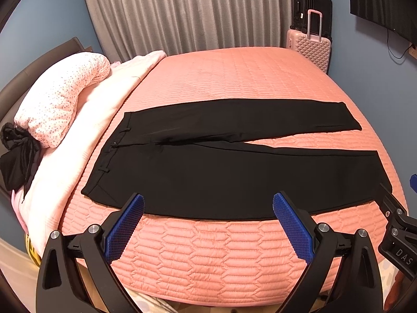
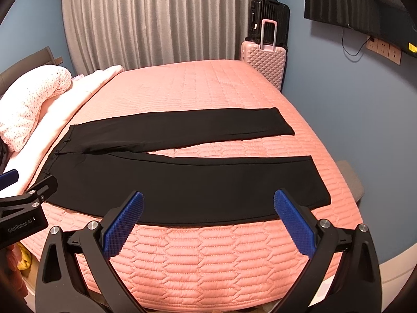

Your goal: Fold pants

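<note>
Blue-padded fingers of the left gripper (image 1: 208, 203) fill the bottom of the left wrist view, spread wide with nothing between them, hovering over the near edge of the pink quilted bed (image 1: 221, 255). Just beyond them the black pants (image 1: 208, 177) lie flat across the bed, waistband (image 1: 109, 154) to the left, both legs running right and parting into a narrow V. The near leg's long edge runs just past the fingertips. At the right edge of this view part of the right gripper (image 1: 396, 224) shows beside the near leg's hem. A speckled pillow (image 1: 60, 101) and a pale blanket (image 1: 86, 135) sit left of the waistband, clear of the cloth.

From the right wrist view, the right gripper (image 2: 208, 203) is likewise wide and empty, poised over the near leg toward its hem (image 2: 320, 180). The far leg (image 2: 182, 127) lies smooth, its hem near the bed's right side. The left gripper (image 2: 23, 208) shows at the left edge, near the waistband corner. A pink suitcase (image 2: 263, 60) stands far behind the bed.

Nothing is folded yet, so the step in hand looks like the first lengthwise fold: near leg over far leg. To do it well, each gripper should probably pinch the near long edge, one by the waist corner and one by the hem, taking both cloth layers but not the quilt. Lifting together and keeping the edge taut should stop the middle from sagging. Landing edge on edge, hems matched, would leave the seams aligned.
</note>
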